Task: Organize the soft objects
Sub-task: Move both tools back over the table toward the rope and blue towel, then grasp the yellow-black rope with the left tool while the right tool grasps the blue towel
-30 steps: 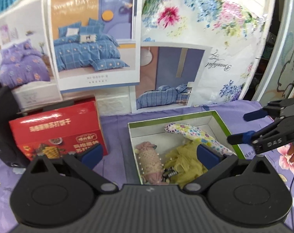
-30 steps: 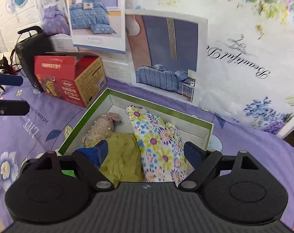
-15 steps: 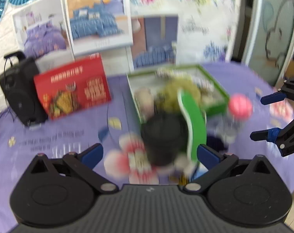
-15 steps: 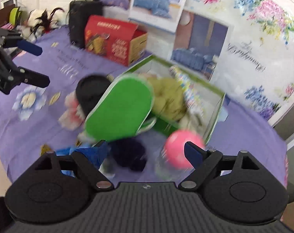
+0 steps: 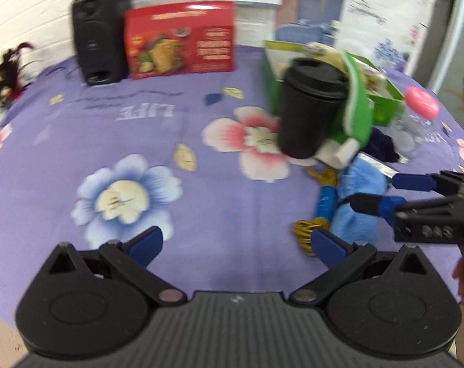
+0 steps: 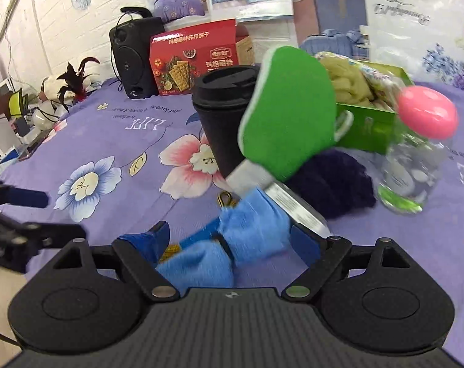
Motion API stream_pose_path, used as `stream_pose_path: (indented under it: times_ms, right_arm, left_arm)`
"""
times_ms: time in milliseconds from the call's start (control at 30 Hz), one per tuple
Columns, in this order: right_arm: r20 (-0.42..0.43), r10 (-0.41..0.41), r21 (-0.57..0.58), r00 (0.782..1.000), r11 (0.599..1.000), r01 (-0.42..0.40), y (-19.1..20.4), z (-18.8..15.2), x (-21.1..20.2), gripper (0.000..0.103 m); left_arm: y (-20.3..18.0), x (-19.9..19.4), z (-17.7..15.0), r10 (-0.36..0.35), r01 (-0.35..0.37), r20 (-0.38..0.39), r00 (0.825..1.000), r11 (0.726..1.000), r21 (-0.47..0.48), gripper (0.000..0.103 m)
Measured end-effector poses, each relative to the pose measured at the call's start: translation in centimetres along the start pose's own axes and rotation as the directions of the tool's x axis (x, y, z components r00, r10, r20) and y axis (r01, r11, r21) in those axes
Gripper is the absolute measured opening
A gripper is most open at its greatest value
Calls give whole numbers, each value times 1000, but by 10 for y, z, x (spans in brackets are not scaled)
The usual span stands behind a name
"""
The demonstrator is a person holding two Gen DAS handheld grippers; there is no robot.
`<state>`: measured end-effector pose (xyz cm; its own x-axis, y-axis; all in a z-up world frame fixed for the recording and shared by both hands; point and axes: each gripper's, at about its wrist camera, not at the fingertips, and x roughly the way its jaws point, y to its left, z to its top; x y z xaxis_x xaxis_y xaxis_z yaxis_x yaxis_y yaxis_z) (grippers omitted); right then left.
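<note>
A blue fluffy soft item (image 6: 250, 230) lies on the purple floral cloth, between the fingers of my right gripper (image 6: 232, 239), which is open; the pads do not press on it. In the left wrist view the same blue item (image 5: 357, 202) lies under the right gripper (image 5: 385, 194). My left gripper (image 5: 236, 242) is open with nothing in it and hangs over bare cloth to the left. A dark navy fluffy item (image 6: 333, 184) lies behind the blue one. The green box (image 6: 367, 125) farther back holds a yellow-green cloth (image 6: 345, 82) and a floral soft item (image 6: 382, 76).
A black lidded cup (image 6: 226, 113), a green paddle (image 6: 290, 116) and a clear bottle with a pink cap (image 6: 416, 153) stand between the box and the blue item. A red cracker box (image 6: 195, 58) and a black speaker (image 6: 134, 58) are at the back left.
Both grippers have pulled back from over the green box and come down toward the near side of the cloth. The blue fluffy item has come in between the right fingers. Both stayed open.
</note>
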<state>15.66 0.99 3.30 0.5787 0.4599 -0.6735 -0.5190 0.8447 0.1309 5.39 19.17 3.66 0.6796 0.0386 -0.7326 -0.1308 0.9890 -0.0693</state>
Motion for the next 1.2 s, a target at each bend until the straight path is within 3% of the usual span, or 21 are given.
stream_pose_path:
  times_ms: [133,233,300,367,433,467,567,633,733,833,933,1100,1200]
  right_arm:
    - [-125,-59,-54,990,997,52,-2,-6,21,73]
    - [-159,-59,-11,985,998,58,-25,-15,4,73]
    - [-174,-162,-56,971,986,154,-42,-22,-15,73]
    - [-169,-387,-163,907,918,361,-61,-36,-33,73]
    - [-151,-500,-164,853,863,477,-82,-42,-54,73]
    - [-127,-499,-119,857,866,486,-90,-43,-72,73]
    - [-75,-383,33,921,922,387,-97,-42,-103,73]
    - [-55,-290,97,956,951,294,-94,-45,-106,73]
    - [-57,-163,149,985,974,170,-81,-46,-90,73]
    - [-73,-98,149,993,983,108,-72,-43,-72,73]
    - [-86,-88,161,992,982,101,-72,-43,-61,73]
    - [-108,-117,166,987,977,134,-81,-51,-63,73]
    - [-100,-178,150,979,970,191,-88,-50,-61,73]
  left_arm:
    - [11,-1,3,2,-1,13,1000,1000,-21,102]
    - [6,10,9,-40,40,-6,999,999,-9,102]
    - [-5,17,12,-63,63,-10,998,998,27,102]
    - [-17,23,15,-79,80,-17,997,995,56,102]
    - [-30,29,17,-103,105,-25,994,990,90,102]
    - [-36,32,18,-113,115,-26,993,988,105,102]
    - [-56,45,21,-134,139,-42,990,974,180,102]
    - [-67,55,22,-80,89,-54,995,974,210,102]
    - [-73,63,23,-57,71,-64,996,969,238,102]
    - [-73,72,25,-24,41,-73,997,973,227,102]
    - [-80,79,27,-48,69,-94,994,967,245,102]
    - [-108,100,20,24,20,-118,993,934,356,102]
    - [-113,103,15,31,15,-121,992,930,367,102]
